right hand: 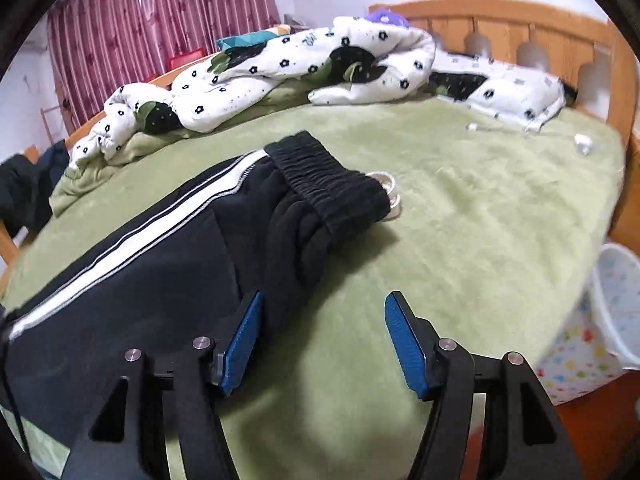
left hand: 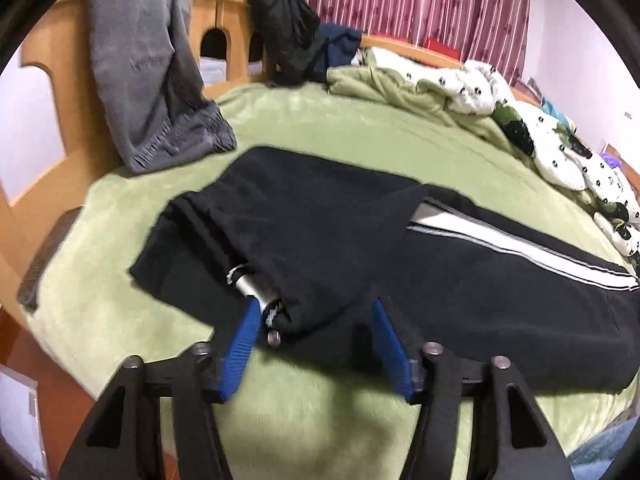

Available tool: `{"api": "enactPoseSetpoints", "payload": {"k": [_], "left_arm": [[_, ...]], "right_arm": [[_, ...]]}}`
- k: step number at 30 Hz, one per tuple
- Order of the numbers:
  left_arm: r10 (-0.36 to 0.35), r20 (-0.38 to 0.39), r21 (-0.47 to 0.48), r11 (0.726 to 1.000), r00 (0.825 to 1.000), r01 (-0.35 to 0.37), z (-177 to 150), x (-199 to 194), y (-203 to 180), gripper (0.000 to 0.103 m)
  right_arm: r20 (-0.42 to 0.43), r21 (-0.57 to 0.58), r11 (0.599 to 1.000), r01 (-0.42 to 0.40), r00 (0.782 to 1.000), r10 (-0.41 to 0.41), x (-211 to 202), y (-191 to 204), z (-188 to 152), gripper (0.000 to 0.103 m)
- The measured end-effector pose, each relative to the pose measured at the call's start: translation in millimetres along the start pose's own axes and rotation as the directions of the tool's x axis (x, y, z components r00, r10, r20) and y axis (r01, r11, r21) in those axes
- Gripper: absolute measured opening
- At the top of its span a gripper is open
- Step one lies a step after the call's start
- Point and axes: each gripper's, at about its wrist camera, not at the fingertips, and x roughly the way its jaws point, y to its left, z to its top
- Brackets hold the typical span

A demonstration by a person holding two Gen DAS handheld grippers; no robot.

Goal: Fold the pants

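pants (left hand: pixel 320 232): soft, limp, thick | grab: waistband (right hand: pixel 332 184), cuff ends | left hand-held gripper (left hand: pixel 316 320): spread over cuff | right hand-held gripper (right hand: pixel 324 320): spread, empty, beside pants

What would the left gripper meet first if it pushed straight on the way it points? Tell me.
Most likely the folded-over leg end of the black pants: the left gripper stands open with that cloth and its metal-tipped drawstring right at the fingertips. Below lies the green bed cover. Depth is uncertain through the fisheye.
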Motion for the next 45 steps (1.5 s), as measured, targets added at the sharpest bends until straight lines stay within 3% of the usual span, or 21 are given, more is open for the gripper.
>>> {"api": "enactPoseSetpoints", "payload": {"k": [2, 3, 5, 9, 13, 15, 18, 20, 22, 28, 30, 31, 32, 34, 36, 37, 39, 42, 45], "left_arm": [[0.007, -0.019, 0.002, 1.000, 1.000, -0.007, 5.1, 14.9, 3.1, 0.011], [-0.035, -0.013, -0.015, 0.999, 0.999, 0.035, 9.4, 18.2, 6.4, 0.009], [-0.077, 0.043, -0.066, 0.995, 0.996, 0.080, 25.6, 20.3, 14.1, 0.009], [-0.066, 0.135, -0.105, 0.991, 0.989, 0.080, 73.3, 34.3, 22.5, 0.009], [-0.038, 0.146, -0.162, 0.985, 0.989, 0.062, 116.9, 68.4, 32.5, 0.010], [-0.028, 0.093, -0.183, 0.982, 0.995, 0.045, 134.6, 95.8, 36.9, 0.010], [-0.094, -0.040, -0.208, 0.975, 0.995, 0.084, 140.4, 133.9, 45.0, 0.016], [-0.173, -0.064, -0.208, 0.966, 0.983, 0.157, 134.2, 140.5, 52.3, 0.038], [-0.215, -0.062, -0.201, 0.959, 0.975, 0.199, 125.3, 139.8, 55.9, 0.056], [-0.181, -0.029, -0.169, 0.970, 0.983, 0.173, 119.0, 137.0, 56.8, 0.058], [-0.135, -0.045, -0.164, 0.978, 0.990, 0.126, 128.3, 145.1, 57.2, 0.051], [-0.097, -0.043, -0.147, 0.985, 0.994, 0.090, 132.1, 149.0, 54.4, 0.019], [-0.074, -0.050, -0.122, 0.990, 0.996, 0.067, 136.9, 151.0, 53.7, 0.007], [-0.070, -0.001, -0.099, 0.993, 0.998, 0.069, 148.8, 139.9, 54.6, 0.007], [-0.109, 0.128, -0.101, 0.987, 0.986, 0.122, 160.0, 116.0, 59.6, 0.007], [-0.115, 0.146, -0.086, 0.988, 0.983, 0.128, 166.0, 114.0, 59.6, 0.007], [-0.071, 0.094, -0.079, 0.994, 0.993, 0.079, 171.8, 133.8, 56.3, 0.008], [-0.004, -0.103, -0.063, 0.998, 0.995, -0.002, 159.8, 182.5, 54.5, 0.009], [-0.032, -0.111, -0.087, 0.996, 0.993, 0.022, 152.7, 182.3, 60.7, 0.012]], "right_arm": [[0.013, -0.021, 0.999, 0.036, 0.999, -0.035, -13.3, 12.4, -0.3, 0.062], [0.035, -0.035, 0.997, 0.067, 0.997, -0.066, -20.5, 20.0, -1.4, 0.062], [0.049, -0.068, 0.994, 0.082, 0.996, -0.079, -30.7, 38.4, -1.7, 0.062], [-0.066, -0.149, 0.989, 0.016, 0.997, -0.026, -23.0, 87.9, 4.9, 0.062], [-0.110, -0.212, 0.977, 0.004, 0.994, -0.027, -1.2, 139.3, 0.5, 0.062], [-0.145, -0.237, 0.971, -0.024, 0.989, -0.011, 14.2, 163.4, -6.8, 0.061], [-0.196, -0.283, 0.958, -0.056, 0.981, 0.000, 39.8, 189.9, -19.9, 0.060], [-0.227, -0.304, 0.950, -0.067, 0.974, -0.004, 54.3, 199.2, -27.1, 0.059], [-0.199, -0.316, 0.947, -0.050, 0.980, -0.014, 57.4, 204.8, -32.3, 0.059], [-0.233, -0.291, 0.950, -0.111, 0.972, 0.042, 51.0, 211.3, -27.1, 0.059], [-0.230, -0.311, 0.945, -0.105, 0.973, 0.033, 51.2, 218.4, -24.1, 0.059], [-0.225, -0.319, 0.943, -0.100, 0.974, 0.027, 51.4, 221.5, -23.0, 0.059], [-0.217, -0.325, 0.941, -0.096, 0.976, 0.025, 49.8, 224.9, -21.8, 0.059], [-0.202, -0.328, 0.940, -0.097, 0.979, 0.030, 49.3, 232.4, -16.1, 0.059], [-0.163, -0.333, 0.938, -0.099, 0.986, 0.046, 42.2, 238.8, -7.8, 0.059], [-0.151, -0.336, 0.936, -0.107, 0.987, 0.059, 39.4, 242.4, -4.0, 0.059], [-0.136, -0.349, 0.928, -0.129, 0.987, 0.086, 38.2, 251.9, 4.7, 0.059], [-0.117, -0.399, 0.906, -0.141, 0.988, 0.102, 44.5, 270.6, 15.0, 0.059], [-0.124, -0.459, 0.873, -0.167, 0.985, 0.123, 57.8, 286.5, 24.8, 0.059]]}}
